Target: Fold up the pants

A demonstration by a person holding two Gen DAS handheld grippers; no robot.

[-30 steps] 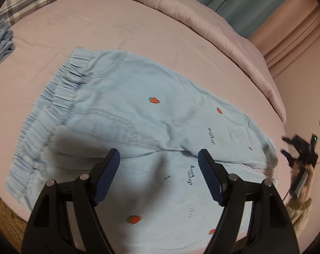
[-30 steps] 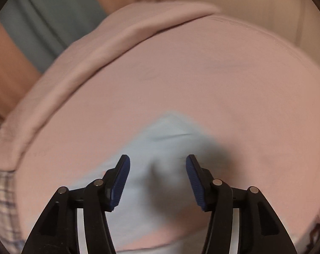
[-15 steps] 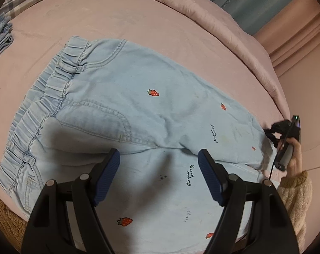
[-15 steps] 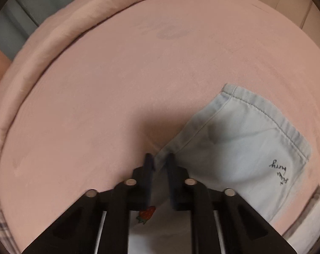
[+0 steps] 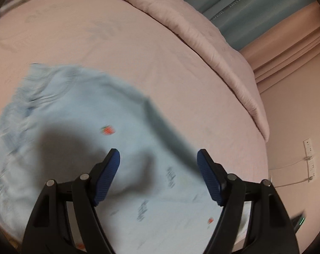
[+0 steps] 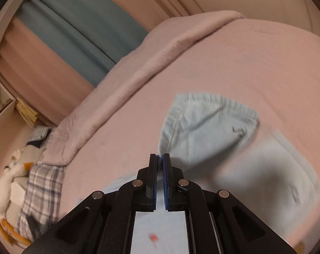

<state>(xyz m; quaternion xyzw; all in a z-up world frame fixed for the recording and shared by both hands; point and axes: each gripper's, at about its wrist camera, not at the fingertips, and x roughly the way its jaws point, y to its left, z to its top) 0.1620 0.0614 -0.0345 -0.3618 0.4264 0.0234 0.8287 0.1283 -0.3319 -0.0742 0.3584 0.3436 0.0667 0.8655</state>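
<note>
Denim, pale blue and dotted with small strawberries: the pants (image 5: 79, 131) lie spread on the pink bed (image 5: 138, 48), below and ahead of the left claw (image 5: 158, 175), whose jaws stand wide with nothing between them. The right claw (image 6: 160, 158) has just been closing and now pinches a hem of the pants (image 6: 206, 127), the lifted leg end hanging just ahead to its right.

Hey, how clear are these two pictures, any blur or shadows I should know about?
Left wrist view: the pants are smeared by motion blur, a dark shadow falls across them, and the fisheye bends the bed. Right wrist view: the right gripper is sharp, jaws shut on the pants' edge, while the lifted leg is blurred, most on the right.
</note>
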